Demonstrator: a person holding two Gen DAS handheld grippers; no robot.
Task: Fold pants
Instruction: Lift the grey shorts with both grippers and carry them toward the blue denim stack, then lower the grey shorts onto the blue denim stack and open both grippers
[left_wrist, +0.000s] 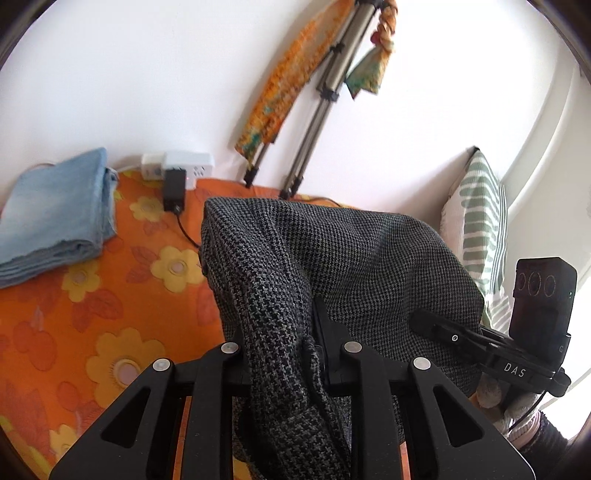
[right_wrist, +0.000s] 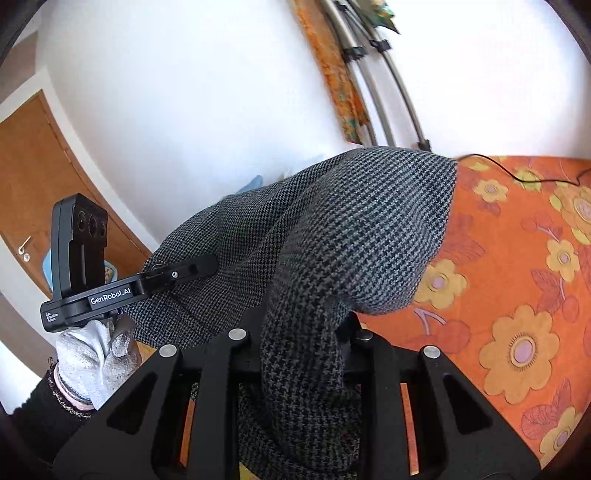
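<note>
Houndstooth wool, grey and black, fills the space between both pairs of tongs. The left tongs (left_wrist: 284, 354) are pinching a bunched edge of the pants (left_wrist: 354, 258), the cloth running down through the narrow gap between their fingers. The right tongs (right_wrist: 303, 343) pinch another bunch of the same garment (right_wrist: 369, 221) in the same way. Each wrist view shows the opposite tool close by, gripping the fabric alongside, so the two holds sit near each other on what seems one edge.

Held like this, the pants hang in the air above the bed, draped in a hump rather than lying flat. My reading is that the garment is lifted by two points so its weight can pull it straight before it is laid down and doubled over; no clean fold is visible yet.

Below lies the orange flowered bedsheet (left_wrist: 92, 314). At its far side rests a folded stack of blue denim (left_wrist: 55, 221), likely finished work kept out of the way. A white power strip (left_wrist: 184, 166) with a black adapter sits by the wall, a tripod (left_wrist: 325, 96) leans there, and a striped pillow (left_wrist: 476, 210) lies off to the right.
</note>
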